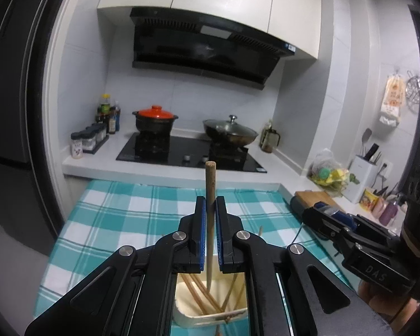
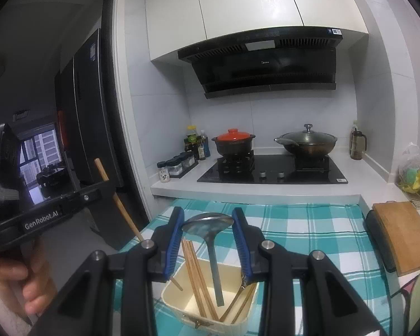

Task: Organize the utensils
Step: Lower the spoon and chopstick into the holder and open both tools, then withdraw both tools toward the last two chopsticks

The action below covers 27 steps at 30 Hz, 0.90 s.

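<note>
**Both tools lifted clear of the cream box**

The left gripper (image 1: 210, 207) is clamped on a single round wooden chopstick (image 1: 210, 184), held upright above the cream rectangular box (image 1: 210, 316). The right gripper (image 2: 208, 224) pinches the bowl of a steel spoon (image 2: 208, 224), its handle hanging over the same box (image 2: 182, 305), where brown chopsticks (image 2: 198, 282) and gold-toned cutlery lie. Judged best: keep both pieces vertical and apart, and clear the rim before sorting.

The box sits on a teal-and-white checked cloth (image 2: 308, 232), before a black hob (image 2: 271, 170) and white tiled wall.
</note>
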{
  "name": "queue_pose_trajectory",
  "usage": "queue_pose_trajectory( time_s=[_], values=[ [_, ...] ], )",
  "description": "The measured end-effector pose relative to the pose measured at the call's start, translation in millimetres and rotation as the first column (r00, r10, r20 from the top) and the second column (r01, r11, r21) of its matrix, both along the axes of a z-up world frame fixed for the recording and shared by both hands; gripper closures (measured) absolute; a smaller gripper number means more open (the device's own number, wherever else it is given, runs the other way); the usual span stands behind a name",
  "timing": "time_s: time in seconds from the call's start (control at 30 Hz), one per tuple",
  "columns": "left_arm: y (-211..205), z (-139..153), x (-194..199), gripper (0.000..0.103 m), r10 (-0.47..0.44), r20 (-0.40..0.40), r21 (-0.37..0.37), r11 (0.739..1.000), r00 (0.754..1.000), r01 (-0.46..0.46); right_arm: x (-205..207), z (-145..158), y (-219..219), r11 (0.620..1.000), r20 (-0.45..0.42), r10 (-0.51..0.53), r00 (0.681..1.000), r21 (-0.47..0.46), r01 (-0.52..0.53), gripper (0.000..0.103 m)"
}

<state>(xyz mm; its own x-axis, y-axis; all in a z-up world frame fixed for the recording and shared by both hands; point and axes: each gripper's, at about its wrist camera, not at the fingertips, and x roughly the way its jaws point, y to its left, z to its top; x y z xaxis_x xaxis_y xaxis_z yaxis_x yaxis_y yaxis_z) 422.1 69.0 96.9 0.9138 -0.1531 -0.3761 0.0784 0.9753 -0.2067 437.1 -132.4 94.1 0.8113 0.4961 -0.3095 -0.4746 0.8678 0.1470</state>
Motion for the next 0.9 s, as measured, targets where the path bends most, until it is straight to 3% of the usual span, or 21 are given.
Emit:
queue_pose_trajectory(
  time_s=[0.13, 0.3, 0.43, 0.57, 0.73, 0.8, 0.9],
  values=[
    [-4.2, -43.1, 23.4, 0.098, 0.014, -0.1, 0.017, 1.0, 0.995, -0.012, 36.9, -34.0, 7.6, 1.0, -0.092, -0.014, 0.996, 0.007, 0.015, 0.067],
    [-5.5, -92.0, 44.6, 0.098, 0.026, -0.224, 0.03, 0.999, 0.974, -0.02, 72.6, -90.2, 12.0, 0.999, -0.269, -0.044, 0.962, -0.028, 0.038, 0.067],
    [-10.8, -106.8, 52.2, 0.098, 0.035, -0.246, 0.051, 0.998, 0.969, -0.023, 84.8, -121.3, 14.2, 0.996, -0.36, -0.073, 0.93, -0.079, 0.047, 0.067],
    [-12.8, -106.8, 58.0, 0.097, 0.028, -0.275, 0.034, 0.999, 0.961, -0.02, 91.3, -137.1, 15.2, 0.991, -0.392, -0.105, 0.914, -0.114, 0.065, 0.066],
    [-3.1, -97.0, 35.2, 0.063, 0.058, -0.286, 0.054, 0.998, 0.957, -0.044, 88.7, -131.2, 5.1, 0.99, -0.395, -0.136, 0.908, -0.084, 0.112, 0.058],
    [4.6, -96.5, 2.1, 0.058, 0.077, -0.312, 0.095, 0.994, 0.947, -0.049, 78.6, -122.5, -2.8, 0.993, -0.381, -0.12, 0.917, -0.066, 0.102, 0.058],
    [17.8, -111.2, -60.0, 0.039, 0.032, -0.343, 0.111, 0.994, 0.939, 0.007, 40.5, -106.0, -23.5, 0.997, -0.359, -0.068, 0.931, -0.045, 0.055, 0.058]
  ],
)
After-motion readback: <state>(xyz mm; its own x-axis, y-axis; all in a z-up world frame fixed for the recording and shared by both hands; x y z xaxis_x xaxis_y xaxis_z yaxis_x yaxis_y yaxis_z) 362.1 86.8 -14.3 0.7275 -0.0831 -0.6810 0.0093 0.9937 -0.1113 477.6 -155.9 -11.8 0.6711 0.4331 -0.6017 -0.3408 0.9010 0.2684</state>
